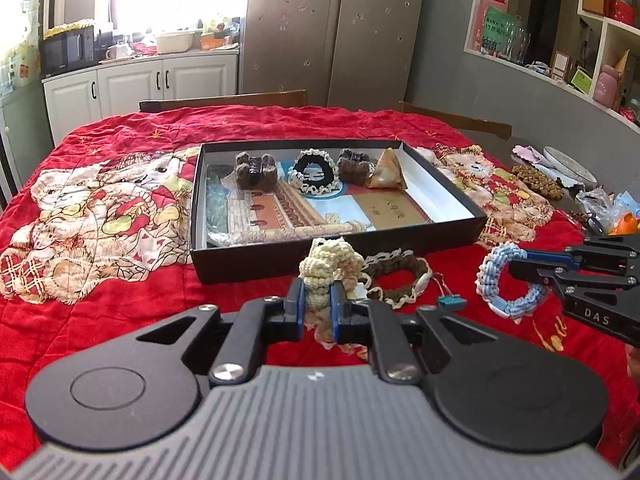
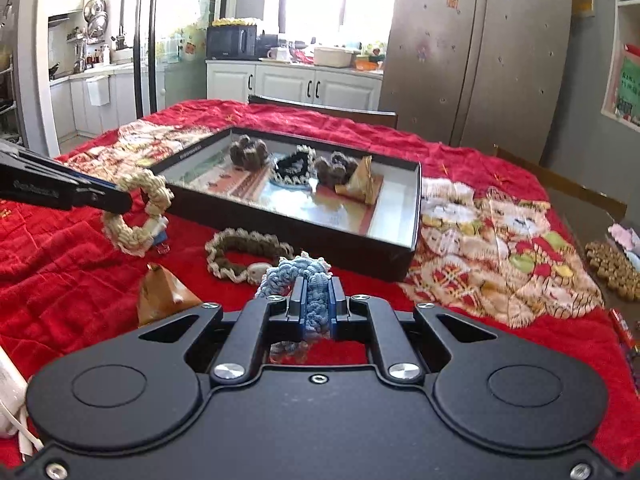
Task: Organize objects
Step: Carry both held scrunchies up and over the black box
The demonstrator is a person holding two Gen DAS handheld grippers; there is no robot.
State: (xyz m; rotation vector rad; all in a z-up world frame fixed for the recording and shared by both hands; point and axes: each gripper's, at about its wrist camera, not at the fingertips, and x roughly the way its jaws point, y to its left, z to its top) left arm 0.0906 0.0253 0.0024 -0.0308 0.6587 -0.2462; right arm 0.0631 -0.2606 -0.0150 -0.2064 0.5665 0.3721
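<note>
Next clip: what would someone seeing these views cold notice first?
Each pair of tongs is shut on a braided ring: the left tongs hold a cream ring, the right tongs a blue ring. Behind them on the red teddy-bear blanket sits a shallow black box already holding hair accessories; a brown ring lies in front of it.

A home kitchen: white cabinets, microwave, tall fridge.

A scrunchie lies on the blanket just before the box.
</note>
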